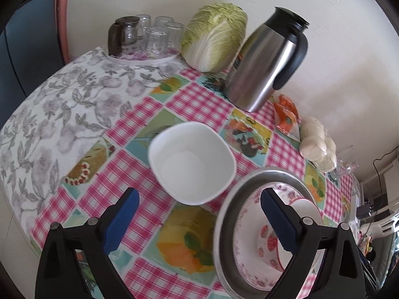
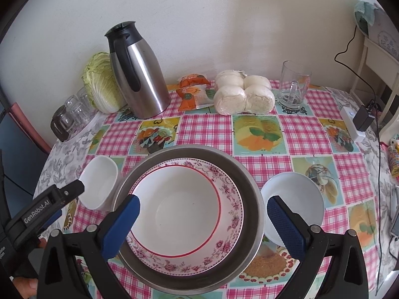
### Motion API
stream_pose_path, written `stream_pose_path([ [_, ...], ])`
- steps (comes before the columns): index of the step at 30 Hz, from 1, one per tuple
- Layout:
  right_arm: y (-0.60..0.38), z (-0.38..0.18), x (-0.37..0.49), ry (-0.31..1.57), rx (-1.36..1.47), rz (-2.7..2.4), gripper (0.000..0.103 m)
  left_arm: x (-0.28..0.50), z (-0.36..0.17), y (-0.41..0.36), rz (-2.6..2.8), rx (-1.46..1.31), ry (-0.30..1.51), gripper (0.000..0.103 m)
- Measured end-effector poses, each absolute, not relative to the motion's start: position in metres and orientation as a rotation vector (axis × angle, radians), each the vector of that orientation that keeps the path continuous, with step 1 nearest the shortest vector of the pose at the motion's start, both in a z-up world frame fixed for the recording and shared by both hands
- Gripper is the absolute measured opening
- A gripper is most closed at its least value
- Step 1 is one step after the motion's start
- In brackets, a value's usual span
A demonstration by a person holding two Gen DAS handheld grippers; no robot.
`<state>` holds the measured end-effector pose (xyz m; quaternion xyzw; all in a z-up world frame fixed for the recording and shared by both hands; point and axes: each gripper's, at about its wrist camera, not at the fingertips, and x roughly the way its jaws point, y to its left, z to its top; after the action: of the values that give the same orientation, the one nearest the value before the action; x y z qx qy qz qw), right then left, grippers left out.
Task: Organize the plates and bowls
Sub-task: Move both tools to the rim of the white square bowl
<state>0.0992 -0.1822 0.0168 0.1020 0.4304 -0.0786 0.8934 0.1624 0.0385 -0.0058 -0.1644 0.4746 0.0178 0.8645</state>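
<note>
Gaping wide, each hand-held gripper (image 2: 203, 220) holds nothing (only right wrist shows the round white bowl (image 2: 293, 205)).

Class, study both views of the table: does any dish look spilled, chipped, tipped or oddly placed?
Nothing stands out. The floral bowl sits level inside the metal basin. The square white bowl and round white bowl stand upright and empty either side. No spill or chip shows.
</note>
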Motion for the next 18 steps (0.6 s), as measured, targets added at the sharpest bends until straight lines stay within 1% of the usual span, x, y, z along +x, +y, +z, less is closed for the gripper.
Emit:
stream_pose_path([
  [12, -0.137, 0.005, 0.114, 0.915, 0.138, -0.111, 0.103, 0.172, -0.015, 0.086, 0.102, -0.398, 0.983, 0.098],
  [18, -0.108, 0.010, 0.119, 0.861, 0.111, -0.072, 0.103, 0.178, -0.019, 0.117, 0.139, -0.434, 0.969, 0.098],
])
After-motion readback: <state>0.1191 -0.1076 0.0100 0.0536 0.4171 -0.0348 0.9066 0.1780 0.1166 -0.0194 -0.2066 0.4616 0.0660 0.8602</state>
